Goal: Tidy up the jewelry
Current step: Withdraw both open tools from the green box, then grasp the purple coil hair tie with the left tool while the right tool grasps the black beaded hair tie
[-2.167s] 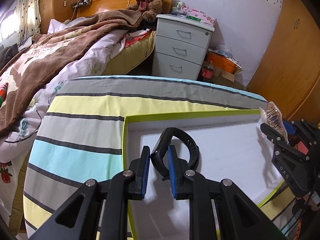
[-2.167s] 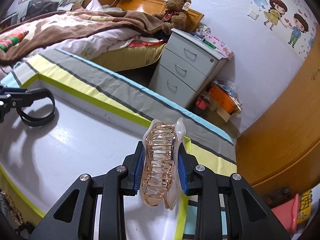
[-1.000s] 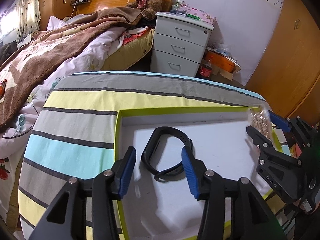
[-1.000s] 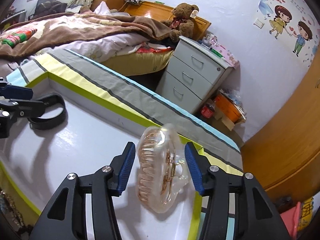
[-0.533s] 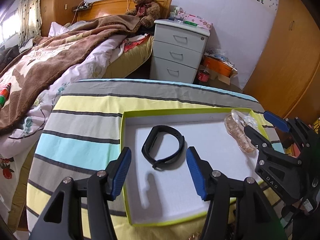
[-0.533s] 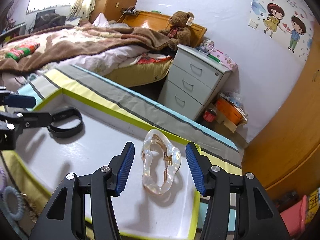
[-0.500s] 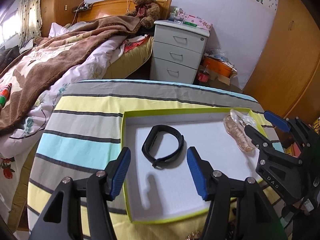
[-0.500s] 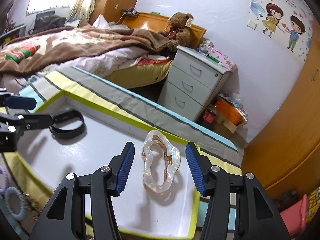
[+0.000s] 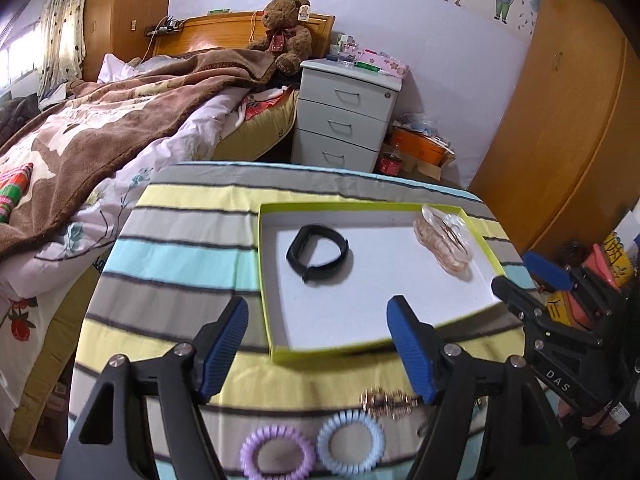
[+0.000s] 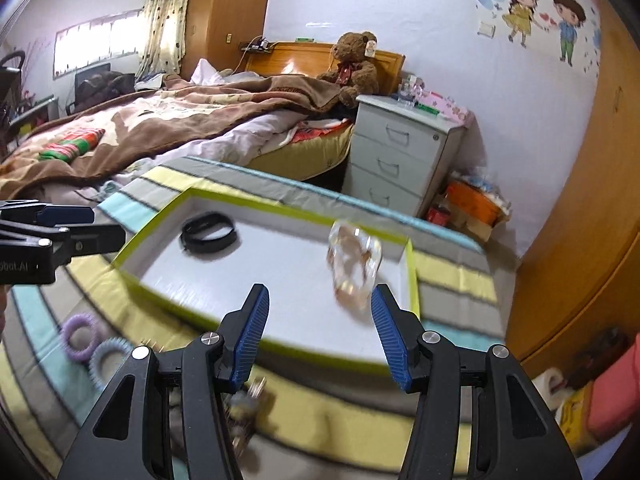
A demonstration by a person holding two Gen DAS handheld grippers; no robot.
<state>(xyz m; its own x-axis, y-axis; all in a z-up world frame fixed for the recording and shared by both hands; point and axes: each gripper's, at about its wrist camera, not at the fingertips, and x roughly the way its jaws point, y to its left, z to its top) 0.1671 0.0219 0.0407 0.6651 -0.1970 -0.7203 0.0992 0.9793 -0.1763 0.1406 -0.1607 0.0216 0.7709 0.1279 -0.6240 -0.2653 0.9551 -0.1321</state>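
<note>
Both grippers pulled back vs earlier. Left gripper [image 9: 318, 344] just been opening, wide & empty; right gripper [image 10: 320, 328] wide, empty. Hair ties [image 9: 312, 448] now at frame bottom. Mid-frame tray [image 9: 486, 250]: black band [image 9: 318, 252] left, hair claw [image 9: 442, 242] right.

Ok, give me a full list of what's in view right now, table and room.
tray: one, white inside with a lime-green rim, on the striped cloth
black band: one, in the tray, far left part
hair claw: one, clear with rose-gold, in the tray, far right corner
spiral hair ties: two, purple and pale blue, side by side on the cloth in front of the tray
gold piece: one, on the cloth beside the ties, too blurred to name
striped cloth: one, yellow, grey and blue, covers the table
nightstand: one, pale grey, three drawers, beside the bed
teddy bear: one, brown, at the headboard
left tool: jaws just opening, empty
right tool: open, empty
</note>
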